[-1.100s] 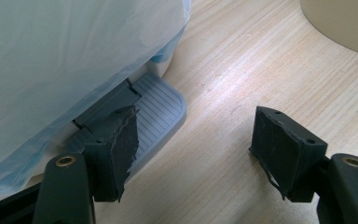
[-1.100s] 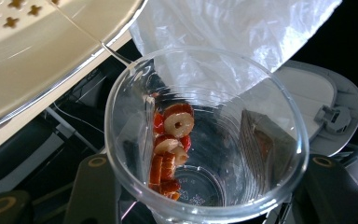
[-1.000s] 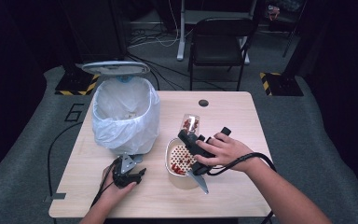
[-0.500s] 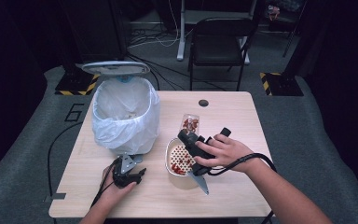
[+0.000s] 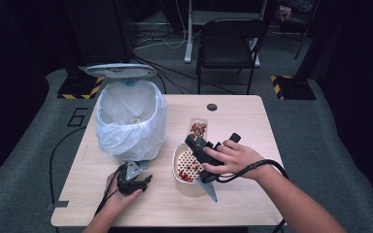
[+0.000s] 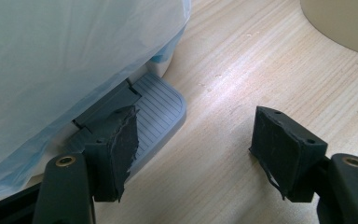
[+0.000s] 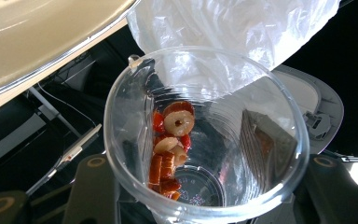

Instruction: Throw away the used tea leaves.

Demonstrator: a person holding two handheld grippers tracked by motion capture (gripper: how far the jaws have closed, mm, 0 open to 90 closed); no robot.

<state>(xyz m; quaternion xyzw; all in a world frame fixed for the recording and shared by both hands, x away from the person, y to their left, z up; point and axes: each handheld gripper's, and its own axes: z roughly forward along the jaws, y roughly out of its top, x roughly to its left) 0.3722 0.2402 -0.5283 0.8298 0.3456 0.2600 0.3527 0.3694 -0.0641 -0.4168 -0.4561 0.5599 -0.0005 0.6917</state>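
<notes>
A clear plastic cup (image 5: pixel 197 130) (image 7: pixel 205 52) lies tilted in my right gripper (image 5: pixel 194 141) (image 7: pixel 200 156), whose jaws are shut on its sides. Red and cream dried fruit slices (image 7: pixel 173 140) cling to the cup's lower wall. The cup hangs just above the far edge of a beige bowl (image 5: pixel 176 164) that holds a perforated strainer with red pieces (image 5: pixel 187 167). My left gripper (image 5: pixel 142 181) (image 6: pixel 196 128) rests open on the table, nothing between its jaws, beside the grey foot pedal (image 6: pixel 161 105) (image 5: pixel 134 168) of the bin.
A pedal bin (image 5: pixel 131 121) lined with a white bag (image 6: pixel 65 56) stands at the table's left, its lid (image 5: pixel 120 71) raised. The bowl's edge (image 6: pixel 345 18) shows at the top right of the left gripper view. A black chair (image 5: pixel 228 43) stands behind the wooden table (image 5: pixel 243 116).
</notes>
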